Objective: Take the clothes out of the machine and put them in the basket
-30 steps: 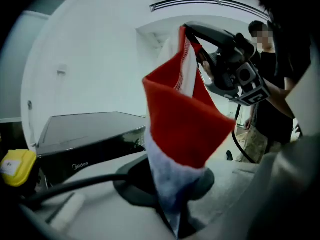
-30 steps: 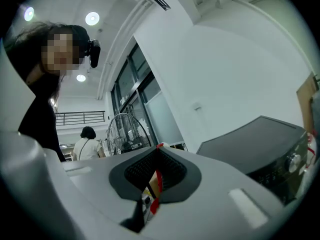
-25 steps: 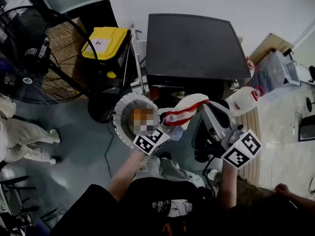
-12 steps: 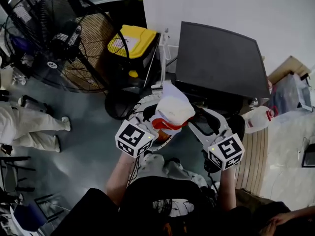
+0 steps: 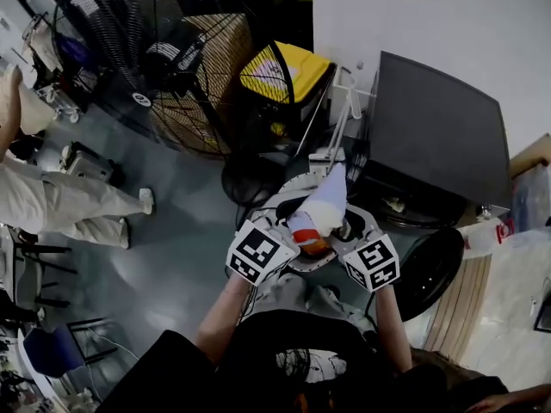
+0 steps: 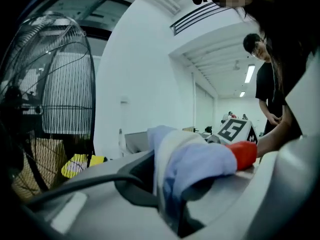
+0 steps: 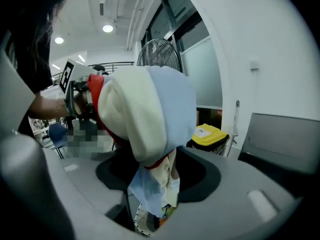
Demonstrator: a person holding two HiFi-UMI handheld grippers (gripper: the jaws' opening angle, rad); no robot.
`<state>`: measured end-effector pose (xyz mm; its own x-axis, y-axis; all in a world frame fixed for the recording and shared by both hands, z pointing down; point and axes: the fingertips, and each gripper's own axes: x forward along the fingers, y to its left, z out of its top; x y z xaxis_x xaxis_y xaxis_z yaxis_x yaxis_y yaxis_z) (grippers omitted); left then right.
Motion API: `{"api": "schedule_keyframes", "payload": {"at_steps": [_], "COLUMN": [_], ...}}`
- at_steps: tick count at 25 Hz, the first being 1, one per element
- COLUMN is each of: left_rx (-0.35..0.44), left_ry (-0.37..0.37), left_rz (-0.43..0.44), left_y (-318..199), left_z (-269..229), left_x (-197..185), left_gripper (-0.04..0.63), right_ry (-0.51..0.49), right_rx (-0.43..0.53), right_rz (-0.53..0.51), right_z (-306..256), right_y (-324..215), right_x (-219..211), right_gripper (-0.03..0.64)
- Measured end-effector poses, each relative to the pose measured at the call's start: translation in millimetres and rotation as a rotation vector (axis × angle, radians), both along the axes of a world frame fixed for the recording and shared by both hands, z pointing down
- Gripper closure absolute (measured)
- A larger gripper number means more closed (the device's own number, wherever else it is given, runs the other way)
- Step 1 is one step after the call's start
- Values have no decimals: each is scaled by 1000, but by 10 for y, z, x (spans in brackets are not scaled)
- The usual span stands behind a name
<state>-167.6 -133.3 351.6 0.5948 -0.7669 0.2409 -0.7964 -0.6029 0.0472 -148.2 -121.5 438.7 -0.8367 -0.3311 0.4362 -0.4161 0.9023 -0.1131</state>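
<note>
A cream and light-blue garment with red trim (image 5: pixel 323 205) hangs bunched between my two grippers, directly above the round white basket (image 5: pixel 277 200). The left gripper (image 5: pixel 291 232) is shut on the garment's left side, where blue cloth (image 6: pixel 192 166) is pinched between the jaws. The right gripper (image 5: pixel 343 241) is shut on the other side, and the cloth (image 7: pixel 150 104) drapes down through the jaw gap. The dark machine (image 5: pixel 439 136) stands to the right with its round door (image 5: pixel 439 269) swung open. Something orange shows in the basket under the garment.
A large black floor fan (image 5: pixel 172 58) and a black bin with a yellow lid (image 5: pixel 288 76) stand behind the basket. A person in light trousers (image 5: pixel 69 200) stands at the left. A white bottle with a red cap (image 5: pixel 486 235) sits right of the machine door.
Both grippers have carried the garment leftward from in front of the machine to above the basket and drawn closer together. The head view has swung left.
</note>
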Motion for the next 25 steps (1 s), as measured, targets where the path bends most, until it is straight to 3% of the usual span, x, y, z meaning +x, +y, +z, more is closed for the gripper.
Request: {"api": "schedule_keyframes", "payload": {"at_steps": [4, 8, 10, 14, 19, 21, 25], "left_rx": [-79, -191, -250, -384, -599, -638, -665], "left_ry": [76, 47, 21, -60, -271, -283, -205], "left_rz": [-36, -129, -138, -142, -81, -60, -83], "left_y": [-8, -150, -206, -283, -98, 35, 158], "left_z": [321, 853, 1172, 1821, 2672, 2856, 2924], "left_x": [-229, -470, -522, -623, -814, -854, -927], "left_gripper": [535, 534, 534, 501, 414, 413, 411], "right_ry": [14, 74, 129, 241, 318, 305, 292], "right_rx": [-1, -31, -53, -128, -229, -266, -296], "right_rz": [64, 144, 170, 181, 214, 239, 276], "right_z": [203, 569, 820, 1334, 1780, 1847, 1884], "right_y": [-82, -234, -298, -341, -344, -344, -329], "right_x": [-257, -353, -368, -412, -357, -318, -255], "right_gripper": [430, 537, 548, 540, 429, 399, 393]}}
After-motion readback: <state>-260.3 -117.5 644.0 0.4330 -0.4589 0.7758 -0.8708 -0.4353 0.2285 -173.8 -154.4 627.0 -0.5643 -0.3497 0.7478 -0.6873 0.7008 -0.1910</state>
